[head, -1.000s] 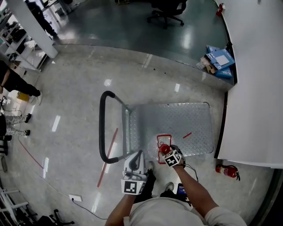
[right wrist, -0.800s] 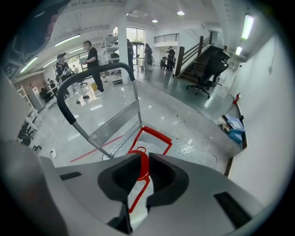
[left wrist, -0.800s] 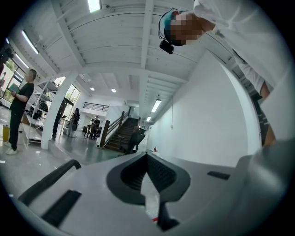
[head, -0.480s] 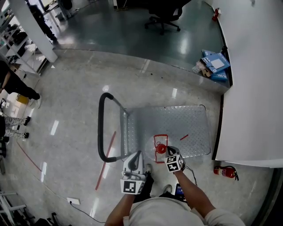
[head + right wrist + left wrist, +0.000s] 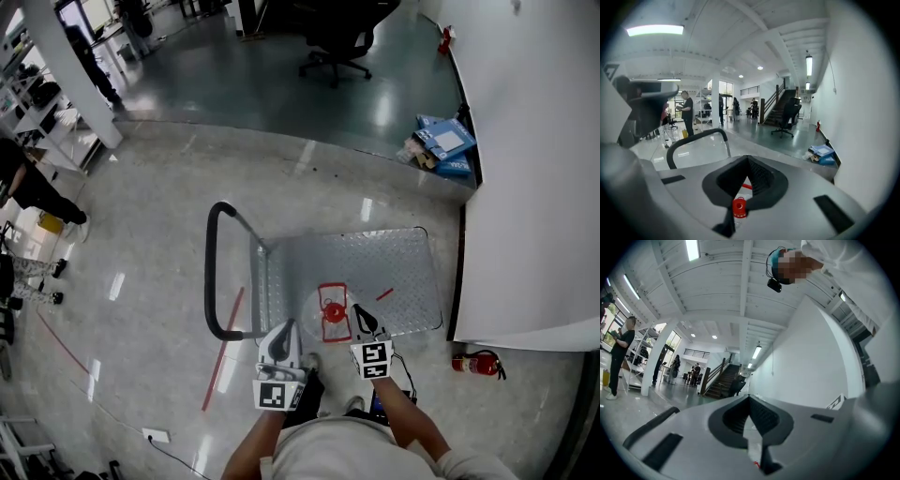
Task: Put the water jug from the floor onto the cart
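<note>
- Head view: the water jug (image 5: 333, 313) stands on the cart (image 5: 403, 262), just left of the right gripper (image 5: 362, 321) fingers and not touching them.
- Right gripper view: the fingers (image 5: 761, 176) are pressed together and empty; the red cap (image 5: 738, 206) shows beyond them.
- The left gripper (image 5: 285, 328) fingers (image 5: 764, 416) are also pressed together, holding nothing.
- The jug looks clear, smooth and rigid. It is likely heavy if full, with slippery walls. The best hold is probably the neck under the cap.
- No readable label on it.
</note>
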`<state>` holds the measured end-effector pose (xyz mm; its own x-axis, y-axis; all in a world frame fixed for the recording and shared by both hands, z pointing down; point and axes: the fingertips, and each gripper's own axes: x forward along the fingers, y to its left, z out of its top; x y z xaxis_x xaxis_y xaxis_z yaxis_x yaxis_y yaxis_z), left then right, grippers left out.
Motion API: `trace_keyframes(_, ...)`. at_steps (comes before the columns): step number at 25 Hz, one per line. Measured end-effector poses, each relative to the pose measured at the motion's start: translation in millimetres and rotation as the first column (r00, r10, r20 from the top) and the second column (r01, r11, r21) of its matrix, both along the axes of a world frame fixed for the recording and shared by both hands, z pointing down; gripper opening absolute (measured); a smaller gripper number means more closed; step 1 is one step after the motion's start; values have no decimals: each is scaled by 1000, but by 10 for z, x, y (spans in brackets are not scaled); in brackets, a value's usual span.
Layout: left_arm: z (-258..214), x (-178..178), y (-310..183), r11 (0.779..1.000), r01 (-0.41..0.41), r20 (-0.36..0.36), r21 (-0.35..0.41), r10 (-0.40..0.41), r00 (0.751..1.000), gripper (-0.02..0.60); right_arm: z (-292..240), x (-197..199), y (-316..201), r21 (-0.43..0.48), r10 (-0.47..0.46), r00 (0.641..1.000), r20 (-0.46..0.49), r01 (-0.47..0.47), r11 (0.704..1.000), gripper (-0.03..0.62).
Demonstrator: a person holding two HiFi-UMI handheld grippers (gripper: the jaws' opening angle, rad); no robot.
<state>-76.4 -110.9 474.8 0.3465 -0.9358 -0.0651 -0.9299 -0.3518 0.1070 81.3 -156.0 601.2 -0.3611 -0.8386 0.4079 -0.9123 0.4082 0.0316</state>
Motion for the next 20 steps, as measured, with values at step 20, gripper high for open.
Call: trace_keyframes(20, -275, 544, 1192, 998, 15, 6, 63, -16, 1000, 3, -1003, 501, 1478, 179, -34, 982, 188, -1, 984, 12)
